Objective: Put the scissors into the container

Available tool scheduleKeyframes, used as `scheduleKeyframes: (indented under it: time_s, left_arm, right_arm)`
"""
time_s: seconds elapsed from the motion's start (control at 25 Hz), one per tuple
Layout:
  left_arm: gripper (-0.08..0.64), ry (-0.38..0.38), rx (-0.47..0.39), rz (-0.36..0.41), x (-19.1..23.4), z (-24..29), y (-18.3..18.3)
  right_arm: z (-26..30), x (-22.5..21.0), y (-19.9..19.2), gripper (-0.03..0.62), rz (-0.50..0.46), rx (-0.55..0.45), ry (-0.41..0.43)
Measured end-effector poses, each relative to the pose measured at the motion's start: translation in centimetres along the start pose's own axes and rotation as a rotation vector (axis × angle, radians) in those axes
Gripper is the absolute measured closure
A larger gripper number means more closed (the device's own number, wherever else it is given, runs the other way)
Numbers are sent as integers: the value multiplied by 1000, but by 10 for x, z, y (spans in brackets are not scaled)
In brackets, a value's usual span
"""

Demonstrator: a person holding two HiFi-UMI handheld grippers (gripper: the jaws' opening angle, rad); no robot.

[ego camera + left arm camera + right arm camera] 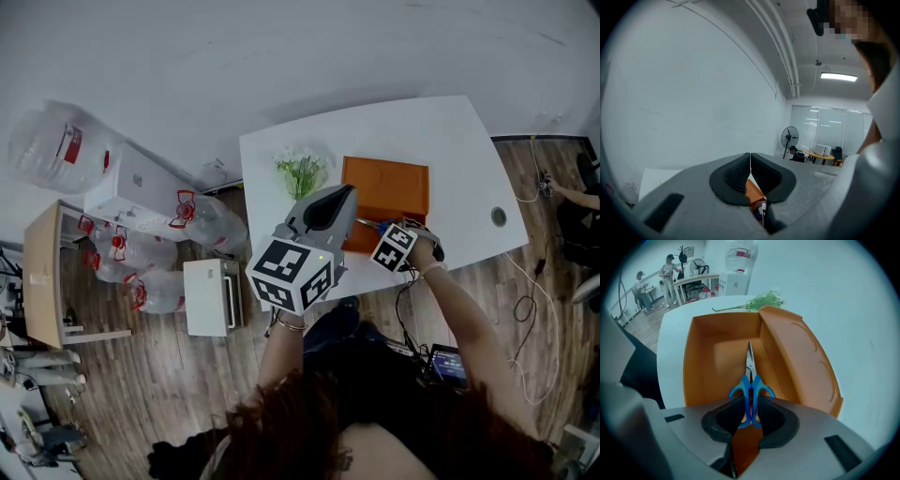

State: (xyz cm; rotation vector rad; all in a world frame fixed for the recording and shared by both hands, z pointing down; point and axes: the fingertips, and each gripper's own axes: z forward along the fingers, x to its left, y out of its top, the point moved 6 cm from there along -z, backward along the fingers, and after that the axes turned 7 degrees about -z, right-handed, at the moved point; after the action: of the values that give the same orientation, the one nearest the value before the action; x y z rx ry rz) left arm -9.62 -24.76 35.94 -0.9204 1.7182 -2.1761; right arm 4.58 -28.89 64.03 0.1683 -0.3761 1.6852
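Right claw pads sit closest, clamped narrow on the blue handle loops of the scissors. Blades run straight ahead of the claw, closed, pointing down into the container. The tip looks at or near the container floor; can't tell if it touches. Orange box, open top, nothing else inside. Its lid leans off the edge just right of the claw line. White table lies under it all, and a green sprig lies beyond the container's far wall, well ahead of the claw.

Left claw has jaws pressed together with nothing between them. It is raised roughly level, aimed at the wall, well above and left of the right claw. Idle here.

Step, as I judge it: the placing stage, scissors already over and inside the container mouth but not released. Task is mostly done.

Next move calls for a slight drop so the blades rest on the floor, then spreading the pads enough to free both loops. Back the claw out along its own line, away from the lid on its right, so the handles don't snag and drag out.
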Motion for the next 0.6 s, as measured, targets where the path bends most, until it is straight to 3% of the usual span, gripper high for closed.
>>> scheduleKeyframes:
  time_s: [0.6]
  left_arm:
    - [541, -6, -4, 10, -2, -8, 2]
  right_arm:
    - [0, 2, -2, 491, 7, 13, 26]
